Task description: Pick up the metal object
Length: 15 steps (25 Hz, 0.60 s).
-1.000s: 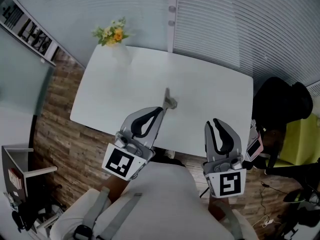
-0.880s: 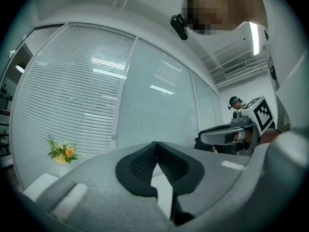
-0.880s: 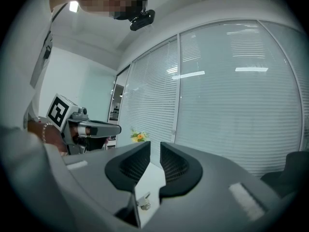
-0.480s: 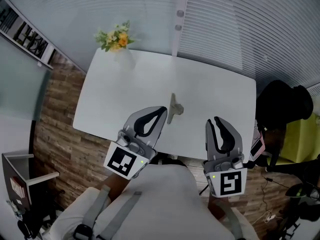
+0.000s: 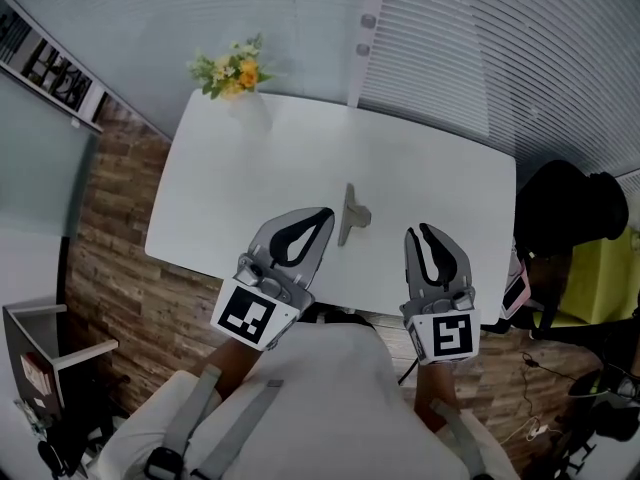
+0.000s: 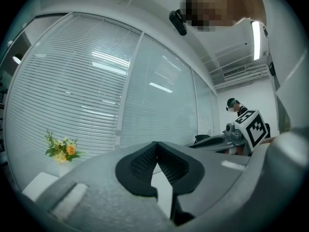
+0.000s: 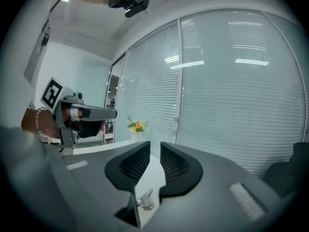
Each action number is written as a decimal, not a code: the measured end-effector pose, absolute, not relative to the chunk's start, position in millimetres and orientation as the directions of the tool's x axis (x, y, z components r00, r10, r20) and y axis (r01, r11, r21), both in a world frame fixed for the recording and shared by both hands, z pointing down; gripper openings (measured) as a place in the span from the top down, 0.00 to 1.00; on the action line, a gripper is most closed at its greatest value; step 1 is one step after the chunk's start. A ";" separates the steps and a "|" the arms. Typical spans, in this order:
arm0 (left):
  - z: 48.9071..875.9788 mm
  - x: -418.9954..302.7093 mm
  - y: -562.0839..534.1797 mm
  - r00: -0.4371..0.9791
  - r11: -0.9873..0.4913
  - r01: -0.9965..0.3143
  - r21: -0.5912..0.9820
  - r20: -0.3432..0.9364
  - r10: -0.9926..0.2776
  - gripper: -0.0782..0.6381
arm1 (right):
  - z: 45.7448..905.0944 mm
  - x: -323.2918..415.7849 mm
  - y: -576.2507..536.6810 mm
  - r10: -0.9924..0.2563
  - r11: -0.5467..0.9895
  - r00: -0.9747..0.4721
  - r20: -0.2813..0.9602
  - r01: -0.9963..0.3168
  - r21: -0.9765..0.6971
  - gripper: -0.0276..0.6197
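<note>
The metal object lies near the white table's front edge, just beside the left gripper's pressed-together tips — right gripper slightly spread, empty. Open tabletop ahead; the object's shape is indistinct.

Room inspection. 1 white rectangular table stands on a wood-plank floor. Its far edge lies near a glazed wall fully covered by closed white horizontal blinds. 1 vertical frame post divides the panes. 1 vase of yellow and white flowers sits at the table's far left corner. Wall shelving is at left. A yellow-green seat is at right, with a dark bundle beside it. 1 ceiling strip light is lit.
</note>
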<state>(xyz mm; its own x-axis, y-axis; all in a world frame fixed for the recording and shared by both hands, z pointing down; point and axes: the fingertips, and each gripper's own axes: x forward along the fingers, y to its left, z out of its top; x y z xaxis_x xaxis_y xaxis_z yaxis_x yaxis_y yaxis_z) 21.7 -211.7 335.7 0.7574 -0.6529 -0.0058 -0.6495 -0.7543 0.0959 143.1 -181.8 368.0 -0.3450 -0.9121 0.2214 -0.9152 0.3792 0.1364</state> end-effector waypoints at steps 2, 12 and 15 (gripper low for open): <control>337.9 20.4 -213.4 0.756 -0.752 -0.652 0.096 -0.001 -0.655 0.89 | 391.8 146.2 -187.7 -0.903 0.386 -0.345 0.256 -0.913 0.130 0.85; 346.5 3.9 -226.1 0.736 -0.731 -0.674 0.104 0.012 -0.677 0.89 | 507.8 155.4 -215.7 -0.851 0.370 -0.323 0.414 -0.928 0.038 0.84; 349.2 -1.3 -231.0 0.730 -0.725 -0.681 0.106 0.015 -0.684 0.89 | 543.5 158.2 -222.7 -0.827 0.362 -0.319 0.462 -0.932 0.003 0.84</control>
